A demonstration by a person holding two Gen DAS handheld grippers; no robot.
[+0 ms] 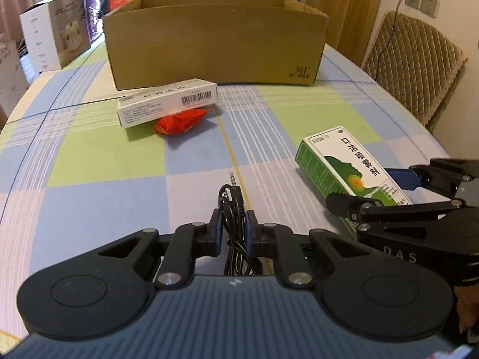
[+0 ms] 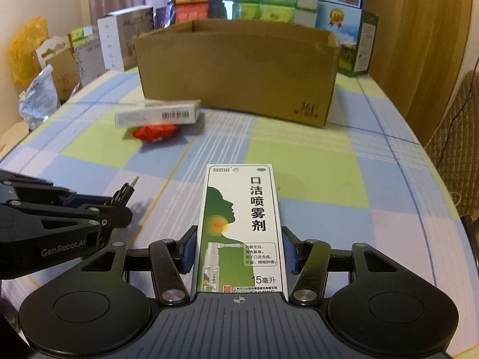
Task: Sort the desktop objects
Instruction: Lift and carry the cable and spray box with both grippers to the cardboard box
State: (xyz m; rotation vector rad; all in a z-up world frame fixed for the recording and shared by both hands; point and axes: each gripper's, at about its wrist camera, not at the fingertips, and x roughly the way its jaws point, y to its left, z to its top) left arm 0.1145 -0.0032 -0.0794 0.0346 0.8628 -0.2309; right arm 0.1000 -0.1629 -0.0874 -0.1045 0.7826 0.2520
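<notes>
Desk (image 1: 89,155) with checked cloth carries everything; landmark is the open cardboard box (image 1: 215,39) at the far middle, top open, likely the sorting bin, since loose items sit in front of it.

Green-and-white spray box (image 2: 239,227) lies well in front of the cardboard box, long axis pointing toward it. Right gripper (image 2: 239,252) straddles its near end, blue fingers (image 2: 187,252) pressed against both long sides, so clenched on the spray box. Whether it is lifted or on the desk: cannot tell. A grip across the narrow width suits a thin carton.

White barcode carton (image 1: 167,101) sits just in front of the cardboard box's left part, tilted, propped on a red wrapper (image 1: 179,121) under it. Both untouched, so still to sort.

Black audio cable (image 1: 232,209), coiled, jack plug pointing toward the cardboard box, well in front of it. Left gripper (image 1: 233,233) has fingers (image 1: 216,230) closed tight on the bundle; pinching the coil mid-loop keeps the strands together.

Judgement: both loads gripped, carry to the cardboard box next.
</notes>
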